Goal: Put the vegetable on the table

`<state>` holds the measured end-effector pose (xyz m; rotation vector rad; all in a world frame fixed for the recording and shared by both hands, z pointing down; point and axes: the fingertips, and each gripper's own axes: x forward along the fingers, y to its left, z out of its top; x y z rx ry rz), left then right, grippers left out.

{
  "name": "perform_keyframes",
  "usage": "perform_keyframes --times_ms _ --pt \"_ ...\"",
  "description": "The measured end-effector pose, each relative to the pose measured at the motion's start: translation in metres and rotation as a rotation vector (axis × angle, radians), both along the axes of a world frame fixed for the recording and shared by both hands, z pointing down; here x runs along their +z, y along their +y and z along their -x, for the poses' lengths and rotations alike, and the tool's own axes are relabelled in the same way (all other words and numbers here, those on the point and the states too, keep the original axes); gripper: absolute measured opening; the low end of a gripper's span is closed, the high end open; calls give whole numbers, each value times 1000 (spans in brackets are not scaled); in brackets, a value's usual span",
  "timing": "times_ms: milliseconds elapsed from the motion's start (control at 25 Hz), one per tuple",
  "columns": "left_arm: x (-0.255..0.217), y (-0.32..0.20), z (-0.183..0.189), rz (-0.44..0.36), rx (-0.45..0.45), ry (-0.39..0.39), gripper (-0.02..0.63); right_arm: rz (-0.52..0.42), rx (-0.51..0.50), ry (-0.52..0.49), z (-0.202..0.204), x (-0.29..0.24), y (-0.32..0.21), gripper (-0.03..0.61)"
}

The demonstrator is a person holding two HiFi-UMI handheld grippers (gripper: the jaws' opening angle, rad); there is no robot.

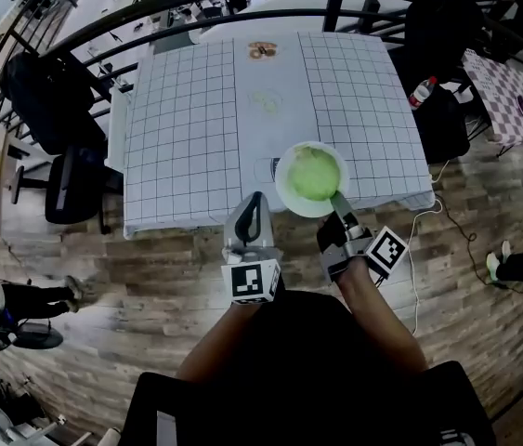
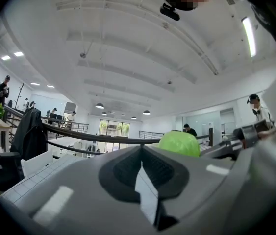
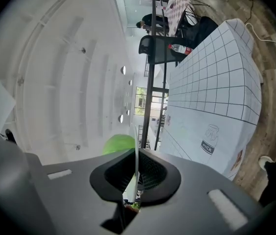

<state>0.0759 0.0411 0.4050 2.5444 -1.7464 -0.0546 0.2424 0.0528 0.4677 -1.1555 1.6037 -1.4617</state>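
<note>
The left gripper (image 1: 255,200) is held just off the near edge of the table (image 1: 187,137), at about 6 o'clock, its jaws pressed together with nothing between them. To its right, at about 5 o'clock of the tablecloth, a white plate (image 1: 281,178) is seen with the round green vegetable (image 1: 312,175) lying on it. Whether the plate rests on the cloth cannot be told. At the plate's own 5 o'clock, its thin rim is clamped by the right gripper (image 1: 337,199). The vegetable is judged light, leafy and soft, and likely to roll if the plate is tipped. It is best taken gently across its widest part, while the plate is kept level.
</note>
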Motion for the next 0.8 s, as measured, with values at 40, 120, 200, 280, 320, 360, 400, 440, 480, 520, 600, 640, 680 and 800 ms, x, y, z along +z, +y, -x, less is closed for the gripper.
perform_keyframes --times_ms 40,120,200,280,320,360,400,440,480,520,600,640,680,800 --pt "1 -8 3 5 5 0 9 4 1 1 4 0 -7 9" --pt "3 -25 10 18 11 0 9 8 1 1 12 -3 -23 9" --pt "4 -43 20 21 14 -8 9 7 2 0 21 -6 -40 9" --pt "6 -59 30 32 22 -10 9 7 4 0 30 -8 -56 9" --pt "7 -66 36 39 28 -7 9 6 4 2 34 -9 -64 9" --pt "6 -74 42 42 33 -4 9 4 5 3 39 -9 -71 9" --pt "6 -82 48 42 35 -4 9 3 5 2 44 -10 -78 9" --pt "7 -89 55 40 34 -6 9 3 6 3 48 -10 -85 9" --pt "8 -96 62 38 32 -12 9 3 5 3 53 -9 -92 9" --pt "10 -103 68 36 28 -20 9 3 3 4 58 -8 -99 9" --pt "14 -117 81 34 17 -27 9 3 -1 2 67 -7 -111 9" --pt "13 -123 86 34 13 -24 9 3 -2 0 70 -6 -116 11" --pt "12 -128 90 33 12 -21 9 5 -5 -1 74 -5 -119 12" --pt "11 -140 102 26 7 -19 9 10 -21 7 83 0 -127 11"
